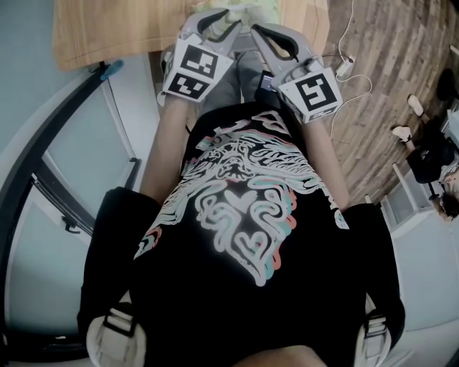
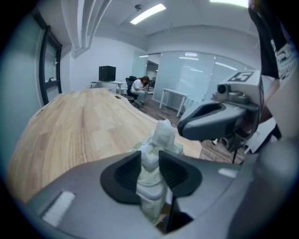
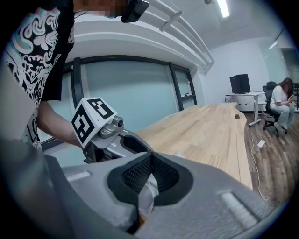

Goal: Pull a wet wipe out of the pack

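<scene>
The wet wipe pack, soft, pale green and crumpled, is pinched between the dark pads of my left gripper. A white tuft of wipe sticks up just beyond the jaws. My right gripper is shut with its pad tips touching, and a bit of white wipe is caught lower between the pads. In the head view both grippers, left and right, meet tip to tip at the top of the picture over the pale pack. Most of the pack is hidden by the jaws.
A long light wooden table stretches ahead under the grippers. The person's black printed shirt fills the head view. A white cable and charger lie on the wood floor at right. A seated person works far off.
</scene>
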`<state>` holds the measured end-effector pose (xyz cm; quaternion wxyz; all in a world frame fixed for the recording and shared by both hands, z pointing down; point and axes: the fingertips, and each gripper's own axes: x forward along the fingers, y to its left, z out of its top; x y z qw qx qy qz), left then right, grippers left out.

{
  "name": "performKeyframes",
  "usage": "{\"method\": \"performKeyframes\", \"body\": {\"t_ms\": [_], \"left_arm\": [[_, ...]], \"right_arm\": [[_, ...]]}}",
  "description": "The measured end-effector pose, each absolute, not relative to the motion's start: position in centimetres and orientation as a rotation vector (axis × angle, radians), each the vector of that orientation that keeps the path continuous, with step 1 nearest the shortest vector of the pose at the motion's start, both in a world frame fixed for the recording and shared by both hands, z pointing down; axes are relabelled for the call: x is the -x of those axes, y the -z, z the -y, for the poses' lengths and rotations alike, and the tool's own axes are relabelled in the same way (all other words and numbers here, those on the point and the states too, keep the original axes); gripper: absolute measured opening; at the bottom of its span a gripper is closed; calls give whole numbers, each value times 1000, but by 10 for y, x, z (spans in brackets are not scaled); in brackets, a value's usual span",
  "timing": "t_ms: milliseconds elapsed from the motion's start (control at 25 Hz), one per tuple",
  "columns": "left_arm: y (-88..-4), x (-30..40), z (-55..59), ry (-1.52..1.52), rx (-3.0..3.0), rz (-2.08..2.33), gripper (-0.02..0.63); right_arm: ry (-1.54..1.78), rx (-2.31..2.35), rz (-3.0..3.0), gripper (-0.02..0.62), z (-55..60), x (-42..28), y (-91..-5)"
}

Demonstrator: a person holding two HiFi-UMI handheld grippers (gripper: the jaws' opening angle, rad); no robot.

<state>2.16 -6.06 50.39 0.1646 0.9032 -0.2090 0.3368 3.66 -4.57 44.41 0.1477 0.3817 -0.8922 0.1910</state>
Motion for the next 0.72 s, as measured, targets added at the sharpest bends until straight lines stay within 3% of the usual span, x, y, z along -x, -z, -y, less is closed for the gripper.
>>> {"method": "performKeyframes", "body": {"t_ms": [280,440,720], "left_arm": [[-507,-24,60,-966,-2551,550,78],[-509,-25,58,-984,-2546,496,22],[-509,-24,55,-982,-2525,482,9]], "right_arm": [[-564,-1107,2564,-1,48,-40,-445],[-557,-1098,2558,-1,51,-39,-445],[-517,-1080,2541,0,52,-34,-446]]}}
